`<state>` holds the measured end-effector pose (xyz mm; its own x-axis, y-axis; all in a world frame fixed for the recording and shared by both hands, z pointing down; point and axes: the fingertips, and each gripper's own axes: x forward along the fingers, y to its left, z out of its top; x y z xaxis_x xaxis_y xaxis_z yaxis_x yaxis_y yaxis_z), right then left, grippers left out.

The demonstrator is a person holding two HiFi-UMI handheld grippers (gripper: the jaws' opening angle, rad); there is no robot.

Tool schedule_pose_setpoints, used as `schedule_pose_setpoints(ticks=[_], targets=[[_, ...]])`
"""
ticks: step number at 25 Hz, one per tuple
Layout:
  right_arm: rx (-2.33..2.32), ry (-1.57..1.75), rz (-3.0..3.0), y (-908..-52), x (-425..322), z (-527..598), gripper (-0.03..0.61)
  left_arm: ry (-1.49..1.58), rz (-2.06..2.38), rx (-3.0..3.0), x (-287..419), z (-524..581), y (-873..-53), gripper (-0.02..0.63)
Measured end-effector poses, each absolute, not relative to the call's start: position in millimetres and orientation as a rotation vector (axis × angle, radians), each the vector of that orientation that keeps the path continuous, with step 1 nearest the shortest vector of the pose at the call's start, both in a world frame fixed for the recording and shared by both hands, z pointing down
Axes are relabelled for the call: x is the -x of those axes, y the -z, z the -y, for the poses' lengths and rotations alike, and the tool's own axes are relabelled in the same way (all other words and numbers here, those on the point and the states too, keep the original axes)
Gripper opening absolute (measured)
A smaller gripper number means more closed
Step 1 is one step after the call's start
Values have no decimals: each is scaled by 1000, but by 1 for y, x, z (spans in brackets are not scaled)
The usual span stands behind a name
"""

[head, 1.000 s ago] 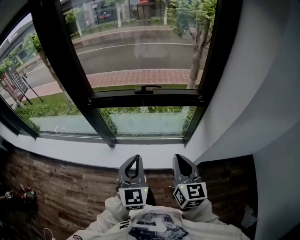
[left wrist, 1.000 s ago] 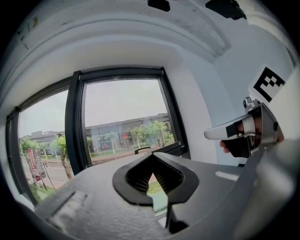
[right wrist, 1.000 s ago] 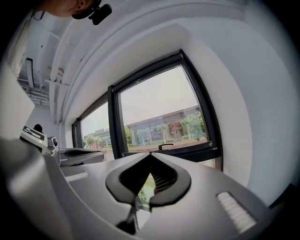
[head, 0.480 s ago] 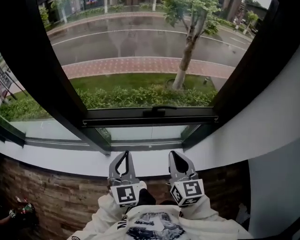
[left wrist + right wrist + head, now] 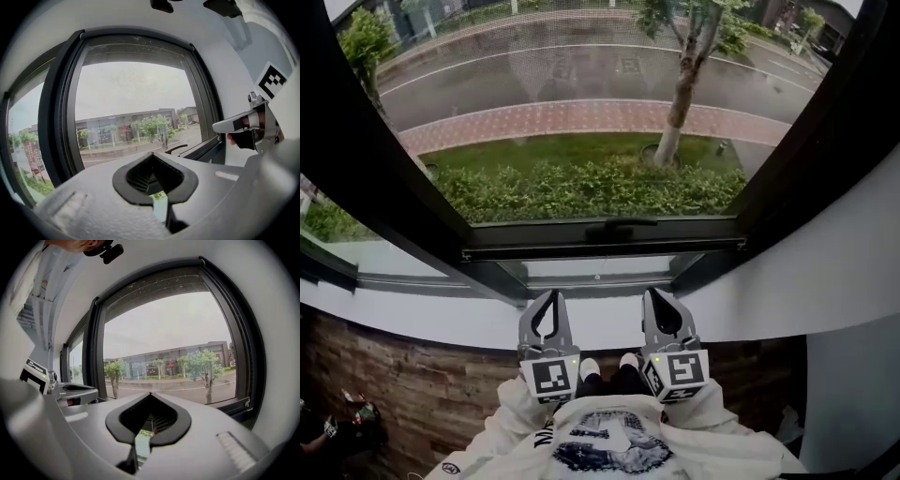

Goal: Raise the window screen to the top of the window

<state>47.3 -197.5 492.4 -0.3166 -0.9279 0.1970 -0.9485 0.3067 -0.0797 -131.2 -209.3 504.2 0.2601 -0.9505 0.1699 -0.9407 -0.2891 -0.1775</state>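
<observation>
The window screen's black bottom rail [image 5: 534, 240] runs across the window low down, with a small black handle [image 5: 622, 225] at its middle; fine mesh shows over the pane above it. My left gripper [image 5: 547, 298] and right gripper [image 5: 658, 295] are side by side over the white sill, just below the rail and apart from it. Both are shut with nothing between the jaws. In the left gripper view, the left gripper [image 5: 151, 155] points at the window, with the handle [image 5: 176, 149] and the right gripper [image 5: 243, 129] to its right. In the right gripper view, the right gripper [image 5: 150, 395] faces the pane.
A white sill [image 5: 441, 317] runs under the window, with a dark wood-look wall [image 5: 422, 384] below it. A white wall [image 5: 834, 262] closes the right side. Thick black frame posts [image 5: 356, 178] flank the pane. Small items lie on the floor at lower left [image 5: 347, 417].
Both grippers have moved forward, from over the wood-look wall to the sill just below the rail. The window fills more of the view. Both stayed shut.
</observation>
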Motion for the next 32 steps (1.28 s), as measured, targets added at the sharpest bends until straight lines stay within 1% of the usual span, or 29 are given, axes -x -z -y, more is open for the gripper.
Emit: schedule_pose_setpoints(ticks=[3, 4, 8, 9, 11, 15, 16, 18, 20, 21, 25, 28, 32], targets=[[-1761, -274, 2455, -492, -61, 208, 11, 378, -1908, 2444, 126, 216, -502, 5], [-1759, -274, 2458, -491, -66, 212, 32, 373, -1920, 2453, 123, 218, -501, 5], [-1746, -272, 2455, -494, -77, 223, 47, 432, -1897, 2478, 113, 228, -507, 10], [-1736, -273, 2454, -497, -79, 225, 51, 445, -1885, 2493, 110, 230, -510, 51], [-1719, -275, 2446, -501, -84, 229, 63, 480, -1866, 2520, 105, 235, -515, 74], [-1669, -281, 2425, -511, -89, 239, 131, 629, -1796, 2514, 98, 245, -530, 145], [-1643, -271, 2422, -515, -88, 242, 158, 689, -1762, 2502, 97, 246, -537, 162], [-1577, -234, 2429, -524, -86, 248, 230, 827, -1683, 2464, 96, 250, -553, 204], [-1493, -211, 2431, -537, -84, 255, 300, 960, -1601, 2401, 98, 254, -568, 217], [-1440, -201, 2417, -546, -83, 258, 316, 1024, -1560, 2368, 100, 256, -575, 227], [-1177, -75, 2268, -589, -81, 264, 337, 1237, -1391, 2246, 107, 267, -605, 232], [-996, 52, 2141, -626, -79, 265, 337, 1369, -1252, 2131, 111, 277, -629, 232], [-890, 228, 2012, -649, -78, 274, 336, 1497, -1114, 2007, 117, 288, -652, 232]])
